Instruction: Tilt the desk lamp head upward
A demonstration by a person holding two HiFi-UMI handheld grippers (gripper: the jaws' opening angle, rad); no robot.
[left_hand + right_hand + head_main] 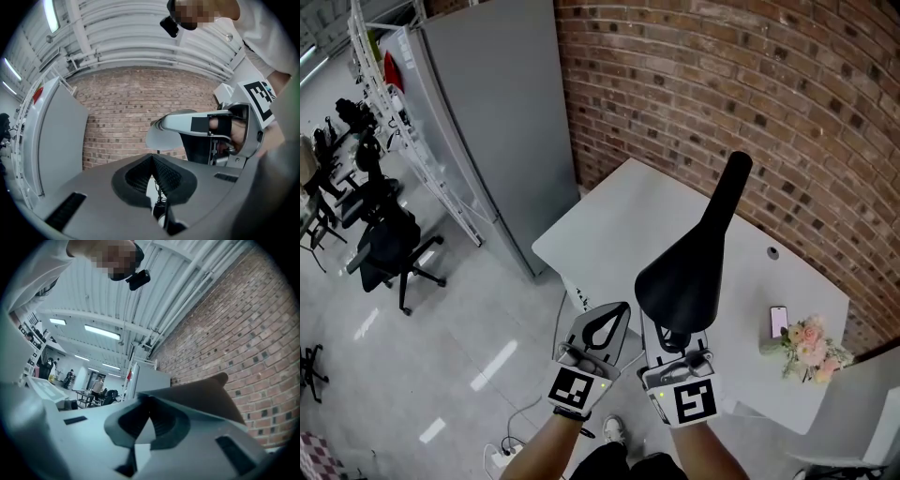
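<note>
A black desk lamp stands on the white desk [619, 225]. Its thin arm [727, 202] rises toward me, and its broad head [680, 277] hangs just over my right gripper. The head hides that gripper's tips in the head view. In the right gripper view the right gripper [149, 400] has its jaws met, nothing between them, and the dark lamp head [211, 392] lies right behind the right jaw. I cannot tell whether they touch. My left gripper [624, 307] is shut and empty, beside the lamp head on its left; its jaws [152, 157] point at the brick wall.
A phone [779, 319] and a small bunch of flowers [808, 345] lie at the desk's right end. The brick wall [722, 84] backs the desk. A grey cabinet [487, 122] stands to the left, with office chairs [389, 248] beyond. A power strip [502, 459] lies on the floor.
</note>
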